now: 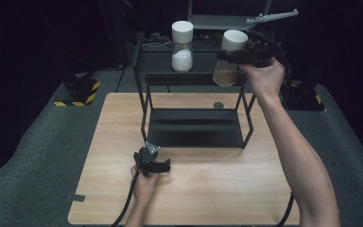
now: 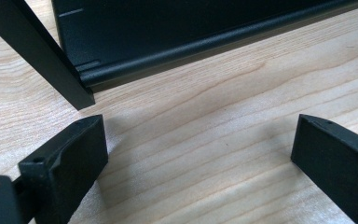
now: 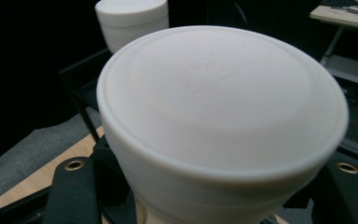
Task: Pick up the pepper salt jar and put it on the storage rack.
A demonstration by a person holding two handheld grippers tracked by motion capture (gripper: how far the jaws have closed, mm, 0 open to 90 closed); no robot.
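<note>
Jar of brown powder [image 1: 227, 64], gripped below its white lid by the right gripper [image 1: 246, 56], hangs seemingly just off the rack's top shelf [image 1: 158, 61]; setting down comes next. Left gripper [image 1: 157, 166] rests wide on the table [image 1: 217, 189].

The high view looks down on the table [image 1: 189, 198]; the gripper views sit close, sharing the rack [image 1: 194, 127].

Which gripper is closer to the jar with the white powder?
Right. The right gripper holds the brown jar beside the white-powder jar on the shelf top; the left gripper sits low on the table.
</note>
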